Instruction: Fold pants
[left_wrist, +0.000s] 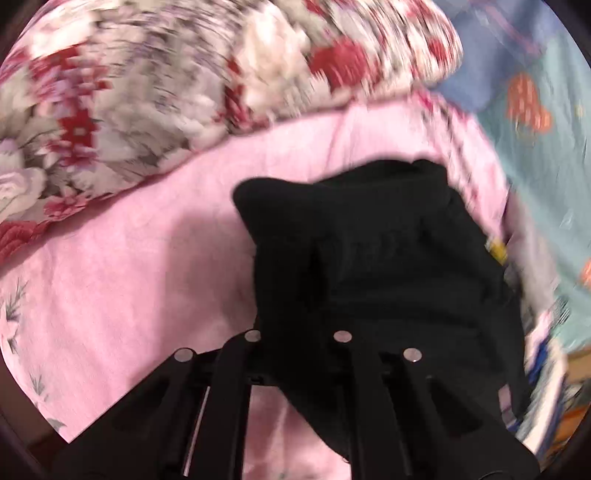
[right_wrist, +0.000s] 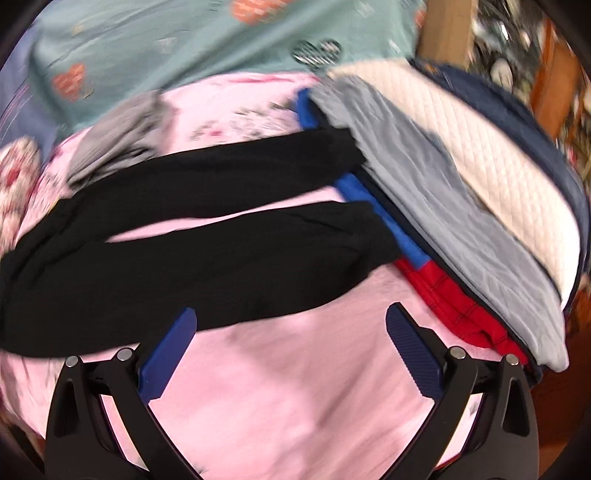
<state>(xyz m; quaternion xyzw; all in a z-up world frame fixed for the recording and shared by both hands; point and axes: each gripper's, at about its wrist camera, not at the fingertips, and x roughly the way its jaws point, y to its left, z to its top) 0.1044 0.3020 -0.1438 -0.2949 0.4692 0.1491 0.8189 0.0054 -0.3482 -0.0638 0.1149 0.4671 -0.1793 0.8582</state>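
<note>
Black pants (right_wrist: 207, 236) lie on a pink sheet (right_wrist: 280, 387), both legs stretched to the right with a gap of sheet between them. My right gripper (right_wrist: 291, 321) is open and empty, just in front of the nearer leg; its blue pads (right_wrist: 410, 347) show. In the left wrist view the black pants (left_wrist: 369, 240) bunch up over my left gripper (left_wrist: 299, 332), which is shut on the cloth and holds it raised above the pink sheet (left_wrist: 129, 277). Its fingertips are hidden by the fabric.
A floral quilt (left_wrist: 147, 85) is heaped at the back left. A stack of folded clothes, grey (right_wrist: 454, 206), white quilted (right_wrist: 491, 155), blue and red (right_wrist: 454, 306), lies at the right by the pant cuffs. A teal patterned sheet (right_wrist: 184, 40) lies behind. A grey garment (right_wrist: 118, 136) lies at the back left.
</note>
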